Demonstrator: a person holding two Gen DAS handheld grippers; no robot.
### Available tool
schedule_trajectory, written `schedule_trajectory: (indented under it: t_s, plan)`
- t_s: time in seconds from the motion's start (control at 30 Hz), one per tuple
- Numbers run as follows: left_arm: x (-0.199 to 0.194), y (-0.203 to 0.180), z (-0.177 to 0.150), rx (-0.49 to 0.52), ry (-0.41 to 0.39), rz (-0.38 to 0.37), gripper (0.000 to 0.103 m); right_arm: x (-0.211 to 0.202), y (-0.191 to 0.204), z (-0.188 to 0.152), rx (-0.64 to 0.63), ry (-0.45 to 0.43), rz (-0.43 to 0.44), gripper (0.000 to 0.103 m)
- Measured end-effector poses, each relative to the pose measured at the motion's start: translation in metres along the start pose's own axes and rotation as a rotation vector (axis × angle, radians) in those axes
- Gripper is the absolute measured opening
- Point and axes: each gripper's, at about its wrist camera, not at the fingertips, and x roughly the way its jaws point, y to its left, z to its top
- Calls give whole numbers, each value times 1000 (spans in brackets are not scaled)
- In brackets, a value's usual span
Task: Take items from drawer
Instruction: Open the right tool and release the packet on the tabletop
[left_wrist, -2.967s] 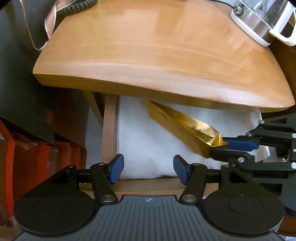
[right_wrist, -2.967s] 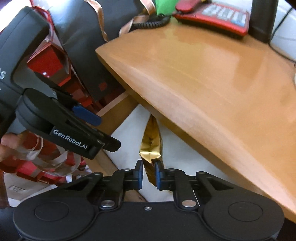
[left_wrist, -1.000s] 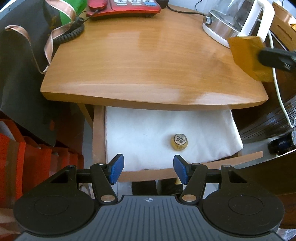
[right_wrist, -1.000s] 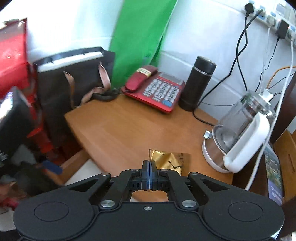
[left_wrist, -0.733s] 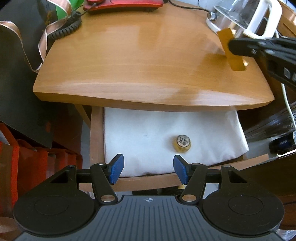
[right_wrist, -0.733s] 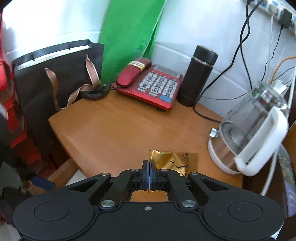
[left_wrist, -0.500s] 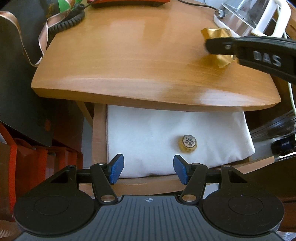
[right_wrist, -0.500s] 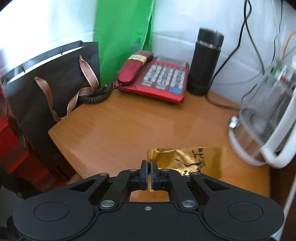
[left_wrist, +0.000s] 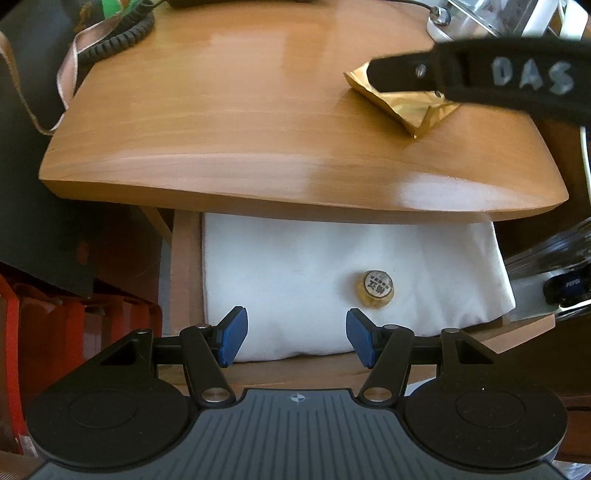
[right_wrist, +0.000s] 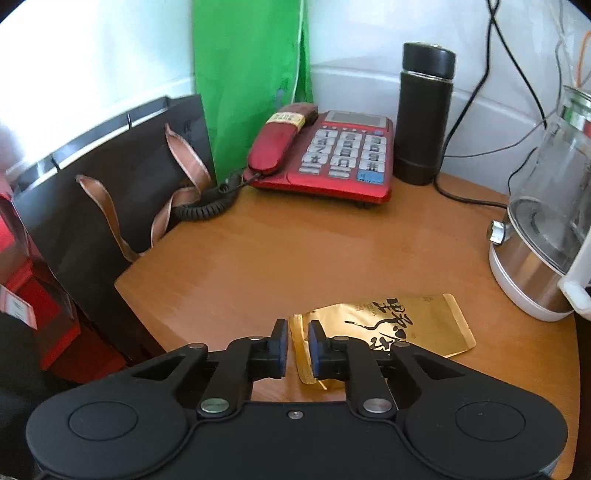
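Note:
A gold foil pouch (right_wrist: 399, 325) lies flat on the wooden tabletop (right_wrist: 295, 251) near its right side. My right gripper (right_wrist: 295, 334) is opening; the pouch's near edge is still between its blue pads, with a gap showing on either side. In the left wrist view the same pouch (left_wrist: 410, 107) sits under the right gripper's black fingers (left_wrist: 406, 74). Below the tabletop the drawer (left_wrist: 184, 280) stands pulled out, lined with white cloth. A small round gold-wrapped item (left_wrist: 375, 293) rests on the cloth. My left gripper (left_wrist: 293, 332) hangs open above the drawer's front, empty, just left of that item.
At the back of the table stand a red telephone (right_wrist: 332, 155), a black flask (right_wrist: 424, 118) and a glass kettle (right_wrist: 546, 236) with cables. A black paper bag (right_wrist: 110, 184) and a green bag (right_wrist: 251, 74) stand at the left, with red bags (left_wrist: 55, 325) beside the drawer.
The right gripper carried the gold pouch from the drawer up to the tabletop, laid it flat and parted its jaws. The left gripper sank a little toward the drawer.

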Motion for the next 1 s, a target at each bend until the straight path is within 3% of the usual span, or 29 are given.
schedule_trajectory:
  t_s: [0.17, 0.37, 0.47, 1.0]
  plan:
    - [8, -8, 0, 9, 9, 0, 63, -17, -6, -1, 27, -46, 12, 26]
    - [17, -19, 1, 31, 16, 3, 63, -38, -12, -6, 53, -80, 32, 29]
    - [22, -25, 3, 40, 20, 5, 63, -50, -15, -10, 67, -100, 25, 36]
    - [54, -69, 7, 67, 28, 32, 63, -90, -52, -49, 169, -145, -35, 50]
